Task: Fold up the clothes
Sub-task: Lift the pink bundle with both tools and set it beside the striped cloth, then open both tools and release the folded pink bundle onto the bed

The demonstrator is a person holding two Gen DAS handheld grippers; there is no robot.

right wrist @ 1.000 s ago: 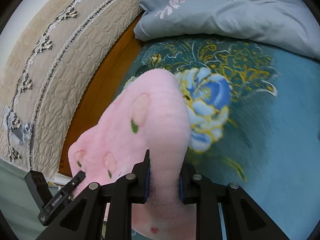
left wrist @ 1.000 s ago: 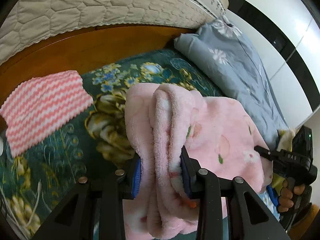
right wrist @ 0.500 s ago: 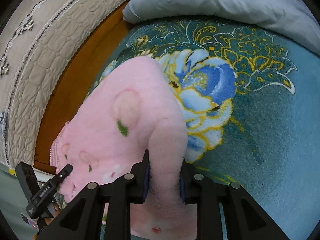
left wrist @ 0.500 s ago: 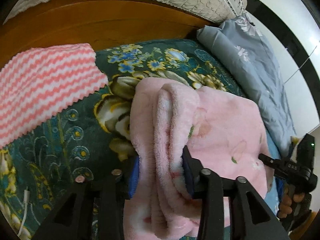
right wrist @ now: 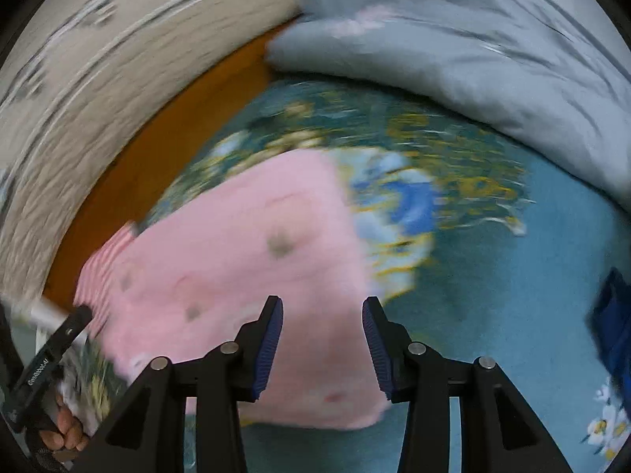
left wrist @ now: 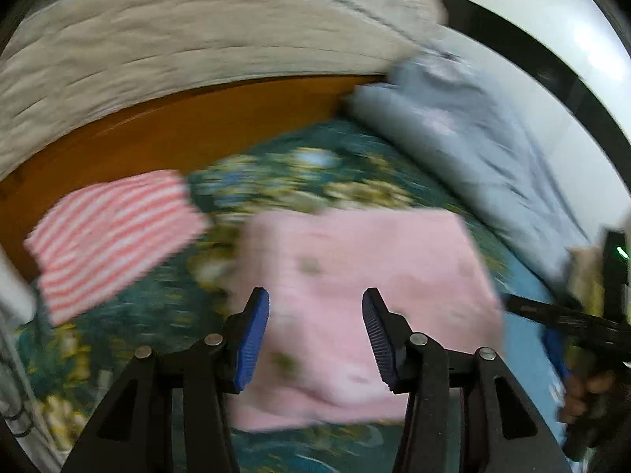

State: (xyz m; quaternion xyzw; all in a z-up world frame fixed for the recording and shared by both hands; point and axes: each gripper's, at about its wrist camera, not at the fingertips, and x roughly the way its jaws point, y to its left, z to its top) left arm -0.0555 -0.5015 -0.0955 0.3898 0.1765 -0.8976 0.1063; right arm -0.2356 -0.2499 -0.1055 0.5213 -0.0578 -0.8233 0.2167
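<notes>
A pink fleece garment [left wrist: 355, 295] lies folded flat in a rough rectangle on the teal flowered bedspread [left wrist: 299, 181]. Both views are blurred by motion. My left gripper [left wrist: 315, 335] hovers over the garment's near-left part, its jaws opening, its blue pads apart and off the cloth. In the right wrist view the same pink garment [right wrist: 244, 283] lies lower left. My right gripper [right wrist: 321, 345] hangs above its near-right corner, jaws also opening, with nothing pressed between the pads. The other gripper shows at the edge of each view, held by a hand [right wrist: 67, 429].
A folded pink-and-white zigzag cloth [left wrist: 114, 236] lies left of the garment. A grey-blue flowered duvet [left wrist: 473, 149] is bunched along the far right. Behind are an orange wooden bed frame [left wrist: 157, 134] and a quilted beige headboard [left wrist: 177, 31]. A dark blue object [right wrist: 611, 323] sits at the right.
Both grippers have let go of the pink garment, which was pinched upright between their pads. It now lies flat and folded on the bedspread, and both grippers have pulled back.
</notes>
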